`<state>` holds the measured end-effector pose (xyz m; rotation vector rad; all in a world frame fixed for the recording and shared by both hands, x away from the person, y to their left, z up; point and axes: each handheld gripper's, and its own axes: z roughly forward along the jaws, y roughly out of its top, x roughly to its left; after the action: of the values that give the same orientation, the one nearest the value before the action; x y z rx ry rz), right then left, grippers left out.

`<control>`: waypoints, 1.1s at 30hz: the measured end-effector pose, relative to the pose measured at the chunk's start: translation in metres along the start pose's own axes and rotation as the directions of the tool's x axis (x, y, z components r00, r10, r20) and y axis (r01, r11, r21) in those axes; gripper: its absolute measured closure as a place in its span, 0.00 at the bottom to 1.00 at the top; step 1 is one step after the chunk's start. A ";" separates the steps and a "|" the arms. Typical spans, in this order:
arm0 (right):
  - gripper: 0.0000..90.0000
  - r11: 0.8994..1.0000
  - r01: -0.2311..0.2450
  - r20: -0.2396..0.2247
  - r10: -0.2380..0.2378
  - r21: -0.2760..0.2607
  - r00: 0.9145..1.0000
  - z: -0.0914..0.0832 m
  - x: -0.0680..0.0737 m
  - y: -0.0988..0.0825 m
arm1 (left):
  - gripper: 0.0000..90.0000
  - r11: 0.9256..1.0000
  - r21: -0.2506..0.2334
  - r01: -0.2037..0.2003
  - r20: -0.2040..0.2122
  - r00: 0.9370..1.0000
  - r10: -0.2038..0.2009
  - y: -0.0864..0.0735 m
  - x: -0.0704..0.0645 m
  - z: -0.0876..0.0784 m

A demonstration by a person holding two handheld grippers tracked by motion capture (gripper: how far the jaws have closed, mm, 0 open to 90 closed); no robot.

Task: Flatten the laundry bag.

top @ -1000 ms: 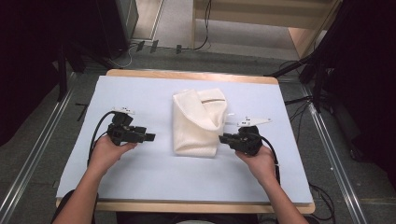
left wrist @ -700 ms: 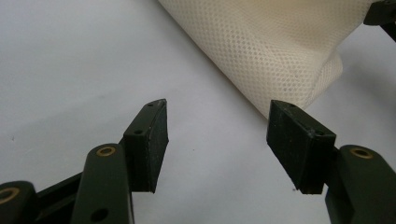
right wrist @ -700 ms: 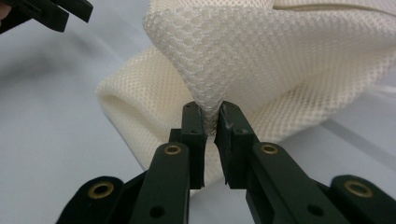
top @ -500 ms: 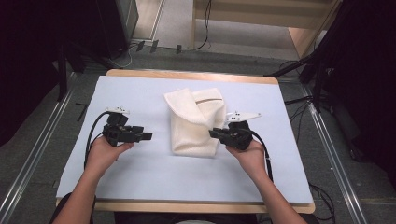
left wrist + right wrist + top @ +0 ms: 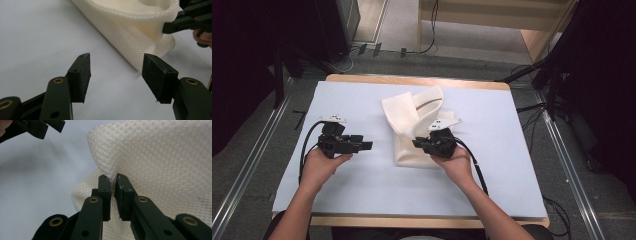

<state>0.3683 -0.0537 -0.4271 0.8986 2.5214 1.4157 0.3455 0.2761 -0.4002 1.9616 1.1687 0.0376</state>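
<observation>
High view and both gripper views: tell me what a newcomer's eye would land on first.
The cream mesh cloth stands out, bunched and half folded in the middle of the pale blue table cover. The right gripper pinches a fold of it between jaws that have just been closing, lifting the fabric over itself. The left gripper waits to the cloth's left, jaws open with nothing between them.

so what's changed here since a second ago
The right claw has been closing, now pinches the white mesh cloth, and has dragged its right edge leftward, bunching the fold. The left claw stayed open beside the cloth, empty. The table cover is unchanged.
</observation>
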 end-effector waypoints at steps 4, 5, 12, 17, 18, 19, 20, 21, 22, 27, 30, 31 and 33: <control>0.94 1.000 0.021 -0.019 -0.021 0.022 1.000 0.016 0.008 0.001 | 0.46 1.000 -0.010 -0.009 0.005 1.000 0.009 0.000 -0.003 -0.001; 0.94 0.999 0.028 -0.021 -0.027 0.027 0.999 0.018 0.010 0.001 | 0.46 1.000 -0.012 -0.011 0.004 1.000 0.011 0.000 -0.004 -0.002; 0.94 0.998 0.054 -0.059 -0.052 0.044 0.997 0.037 0.025 0.001 | 0.47 0.999 -0.033 -0.034 0.022 0.999 0.035 0.004 -0.016 0.000; 0.94 0.996 0.072 -0.078 -0.068 0.053 0.995 0.044 0.034 0.001 | 0.50 0.998 -0.033 -0.048 0.031 0.998 0.049 0.008 -0.023 0.005; 0.95 0.996 0.075 -0.084 -0.071 0.053 0.994 0.045 0.035 0.001 | 0.50 0.998 -0.036 -0.053 0.037 0.998 0.055 0.009 -0.024 0.007; 0.95 0.996 0.073 -0.089 -0.068 0.054 0.994 0.046 0.037 0.001 | 0.51 0.998 -0.036 -0.054 0.043 0.998 0.056 0.010 -0.025 0.009; 0.95 0.996 0.076 -0.093 -0.071 0.054 0.993 0.046 0.038 0.001 | 0.51 0.998 -0.032 -0.053 0.039 0.998 0.055 0.011 -0.027 0.011; 0.94 0.995 0.082 -0.094 -0.076 0.056 0.993 0.046 0.039 0.001 | 0.51 0.998 -0.024 -0.057 0.036 0.998 0.058 0.012 -0.028 0.014; 0.94 0.995 0.085 -0.096 -0.079 0.057 0.992 0.047 0.041 0.001 | 0.52 0.998 -0.015 -0.061 0.033 0.998 0.061 0.012 -0.028 0.017; 0.94 0.995 0.080 -0.102 -0.073 0.057 0.992 0.046 0.042 0.001 | 0.65 0.997 0.004 -0.074 0.049 0.996 0.073 0.014 -0.030 0.026; 0.94 0.996 0.070 -0.105 -0.064 0.059 0.992 0.046 0.040 0.000 | 0.84 0.997 0.019 -0.071 0.061 0.996 0.070 0.015 -0.029 0.029; 0.93 0.996 0.068 -0.106 -0.062 0.057 0.992 0.045 0.040 -0.001 | 0.89 0.997 0.016 -0.073 0.067 0.995 0.072 0.016 -0.028 0.029; 0.92 0.996 0.064 -0.112 -0.057 0.055 0.992 0.044 0.039 -0.001 | 0.95 0.997 0.018 -0.076 0.081 0.994 0.074 0.017 -0.028 0.029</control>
<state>0.3524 0.0000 -0.4458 0.7657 2.6596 1.4178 0.3538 0.2327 -0.3979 2.0060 1.0471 -0.0142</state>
